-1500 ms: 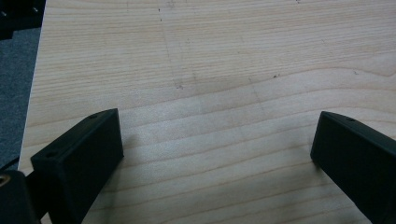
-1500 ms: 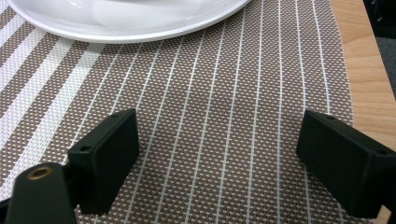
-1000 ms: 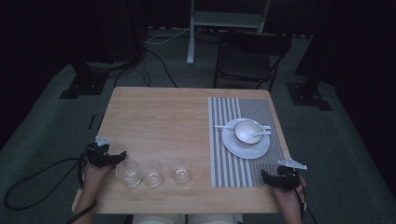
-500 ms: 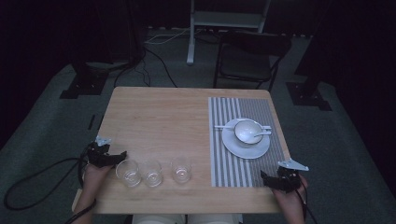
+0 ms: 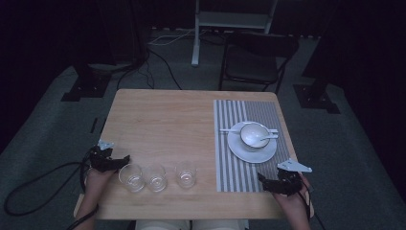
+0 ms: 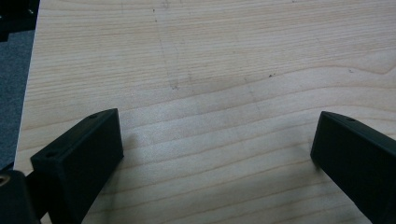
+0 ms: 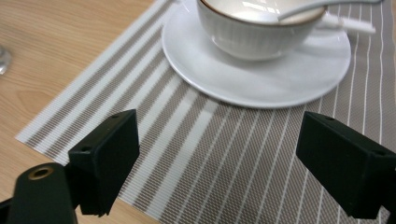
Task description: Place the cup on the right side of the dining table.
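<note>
Glasses: 3 in a row near front edge of table (image 5: 163, 120), left of mat (image 5: 239, 158). Left glass (image 5: 131, 177) sits just beside L gripper (image 5: 125, 159); mid glass (image 5: 155, 177) and right glass (image 5: 185, 173) farther along. L gripper jaws spread wide, nothing btwn them, bare wood under, per left gripper view (image 6: 217, 154). R gripper (image 5: 262, 179) at front right corner, over mat edge; jaws also wide apart, empty, striped mat below (image 7: 217, 158). Plate (image 7: 261, 79) w/ bowl (image 7: 259, 25) and spoon (image 7: 303, 8) just ahead of R jaws, not touching. Both grippers held low, hands at table edge.
</note>
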`<state>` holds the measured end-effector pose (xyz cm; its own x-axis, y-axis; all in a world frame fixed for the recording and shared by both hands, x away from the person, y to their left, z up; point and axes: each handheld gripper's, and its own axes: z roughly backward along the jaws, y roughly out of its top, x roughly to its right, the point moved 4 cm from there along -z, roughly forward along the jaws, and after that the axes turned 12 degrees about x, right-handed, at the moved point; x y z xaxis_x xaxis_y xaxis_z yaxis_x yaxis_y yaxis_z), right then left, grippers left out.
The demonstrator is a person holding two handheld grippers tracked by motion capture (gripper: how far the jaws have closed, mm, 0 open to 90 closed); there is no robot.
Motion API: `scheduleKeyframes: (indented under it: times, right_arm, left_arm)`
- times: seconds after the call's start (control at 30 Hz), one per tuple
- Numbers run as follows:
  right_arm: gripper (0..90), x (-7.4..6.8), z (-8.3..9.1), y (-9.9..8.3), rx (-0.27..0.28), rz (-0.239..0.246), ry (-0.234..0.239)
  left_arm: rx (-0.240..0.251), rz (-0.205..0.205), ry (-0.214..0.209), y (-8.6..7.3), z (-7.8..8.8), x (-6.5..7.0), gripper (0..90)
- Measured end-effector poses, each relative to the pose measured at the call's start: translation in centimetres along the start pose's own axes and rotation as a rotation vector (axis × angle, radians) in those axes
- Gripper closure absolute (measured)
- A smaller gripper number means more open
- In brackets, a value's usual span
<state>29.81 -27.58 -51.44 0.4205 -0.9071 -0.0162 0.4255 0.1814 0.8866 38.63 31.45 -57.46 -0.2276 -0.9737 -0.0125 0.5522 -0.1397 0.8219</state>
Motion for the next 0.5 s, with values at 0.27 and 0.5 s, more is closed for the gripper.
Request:
scheduleKeyframes:
  times: [0.27, 0.5]
  right_arm:
    - [12.9, -2.0, -0.1, 2.2, 0.035, 0.035, 0.083]
    - [12.9, -4.3, -0.6, 4.2, 0.065, 0.07, 0.139]
  left_arm:
    - [0.0, 0.0, 0.0, 0.0, 0.0, 0.0, 2.7]
    - [0.0, 0.0, 0.0, 0.0, 0.0, 0.0, 2.7]
